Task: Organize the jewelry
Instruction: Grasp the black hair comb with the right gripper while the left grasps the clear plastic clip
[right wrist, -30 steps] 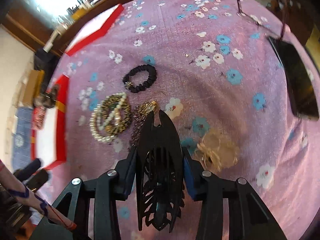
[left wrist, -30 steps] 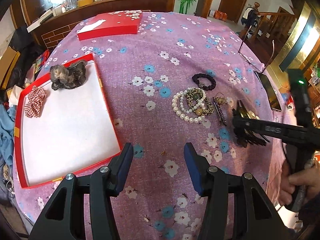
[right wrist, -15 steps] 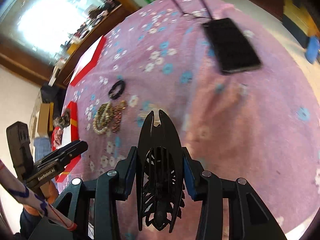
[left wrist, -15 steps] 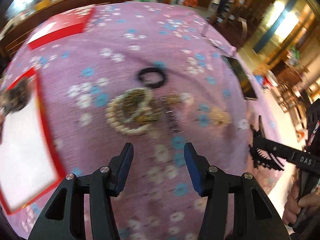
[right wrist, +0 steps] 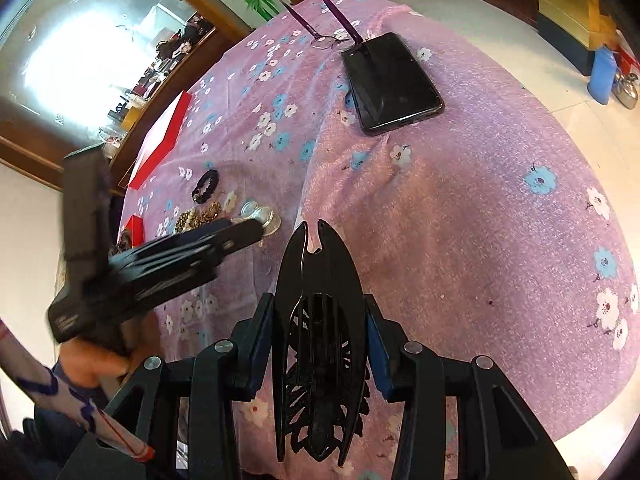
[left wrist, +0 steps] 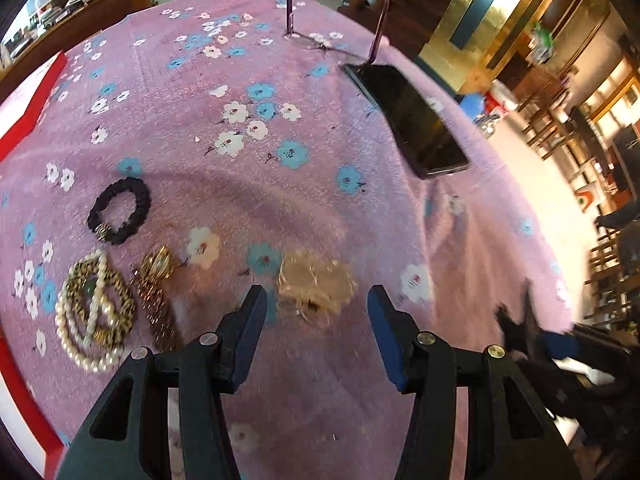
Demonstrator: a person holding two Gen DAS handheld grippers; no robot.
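One black scrunchie (left wrist: 119, 211), one phone (left wrist: 408, 120), one claw clip (right wrist: 320, 336), two grippers (left wrist: 316, 312) (right wrist: 320, 320)

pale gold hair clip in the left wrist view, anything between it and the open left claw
Nothing visible. The left claw is open and the pale gold hair clip lies on bare purple cloth just ahead of its tips; the gold brooch sits off to the left.

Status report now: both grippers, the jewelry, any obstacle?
Left gripper open, hovering before pale gold hair clip. Right gripper shut on black claw clip. Pearl bracelets and black scrunchie on cloth. Nothing blocks.
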